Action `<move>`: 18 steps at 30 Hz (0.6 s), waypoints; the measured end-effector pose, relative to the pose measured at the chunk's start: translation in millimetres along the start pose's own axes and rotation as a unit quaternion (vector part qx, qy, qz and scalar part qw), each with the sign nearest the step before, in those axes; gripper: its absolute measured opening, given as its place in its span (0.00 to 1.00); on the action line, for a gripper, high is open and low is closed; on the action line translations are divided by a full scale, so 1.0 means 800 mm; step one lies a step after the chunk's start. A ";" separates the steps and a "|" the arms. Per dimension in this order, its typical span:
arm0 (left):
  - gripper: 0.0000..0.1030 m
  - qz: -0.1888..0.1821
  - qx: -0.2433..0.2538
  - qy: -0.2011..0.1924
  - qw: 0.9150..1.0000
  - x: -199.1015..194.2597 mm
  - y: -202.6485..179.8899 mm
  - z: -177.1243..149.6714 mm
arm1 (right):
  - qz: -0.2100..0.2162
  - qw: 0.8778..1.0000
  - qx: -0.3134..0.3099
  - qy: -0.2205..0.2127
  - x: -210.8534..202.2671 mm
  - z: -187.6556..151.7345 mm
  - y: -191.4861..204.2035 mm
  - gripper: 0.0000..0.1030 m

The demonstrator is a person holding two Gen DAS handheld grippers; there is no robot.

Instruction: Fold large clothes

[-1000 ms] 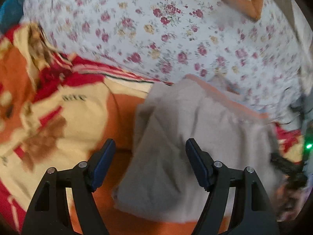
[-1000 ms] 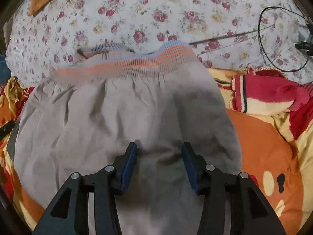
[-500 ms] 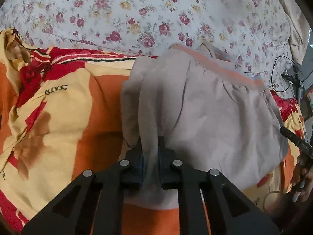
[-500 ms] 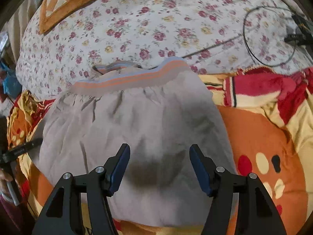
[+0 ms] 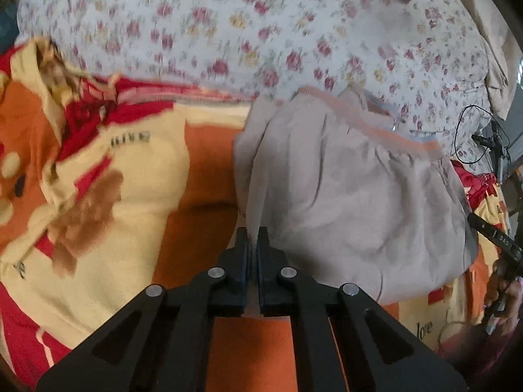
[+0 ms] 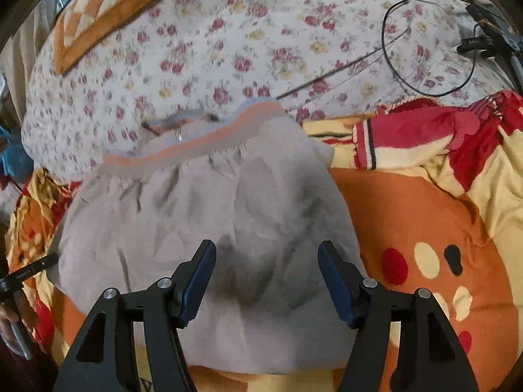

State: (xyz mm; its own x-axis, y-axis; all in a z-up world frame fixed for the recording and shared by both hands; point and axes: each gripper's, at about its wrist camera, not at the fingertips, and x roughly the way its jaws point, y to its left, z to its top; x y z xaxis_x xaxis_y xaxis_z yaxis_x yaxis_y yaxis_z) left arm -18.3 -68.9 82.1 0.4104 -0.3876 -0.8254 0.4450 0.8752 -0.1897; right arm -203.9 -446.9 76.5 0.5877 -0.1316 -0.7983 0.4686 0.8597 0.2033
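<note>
A grey garment (image 5: 353,202) with an orange-striped ribbed waistband (image 5: 369,127) lies partly folded on an orange and yellow blanket. My left gripper (image 5: 252,238) is shut on the garment's near left edge, and the cloth runs up from between the pads. In the right wrist view the same garment (image 6: 209,215) fills the middle, its waistband (image 6: 196,150) at the far side. My right gripper (image 6: 266,271) hangs just above the garment's near part with its jaws wide apart and nothing pinched between them.
The orange, yellow and red blanket (image 6: 425,228) covers the near bed; a floral sheet (image 6: 261,49) lies beyond. A black cable loop (image 6: 428,42) and clamp sit far right. A checked cushion (image 6: 108,9) lies far left. A hand (image 5: 503,290) shows at the right edge.
My left gripper closed on the garment's left edge and now holds it. My right gripper opened wider and drew back a little over the cloth.
</note>
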 end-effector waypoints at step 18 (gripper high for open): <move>0.64 0.074 0.055 -0.029 0.995 0.039 -0.062 -0.003 | 0.022 0.995 -0.096 -0.023 -0.001 0.014 0.082 0.39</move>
State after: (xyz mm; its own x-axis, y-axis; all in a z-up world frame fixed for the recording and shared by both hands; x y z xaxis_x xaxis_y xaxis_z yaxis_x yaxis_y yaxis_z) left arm -29.7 -123.3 64.5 0.5217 -0.2761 -0.8072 0.4599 0.8880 -0.0065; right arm -166.5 -396.3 96.8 0.6368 -0.1117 -0.7629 0.3108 0.9427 0.1214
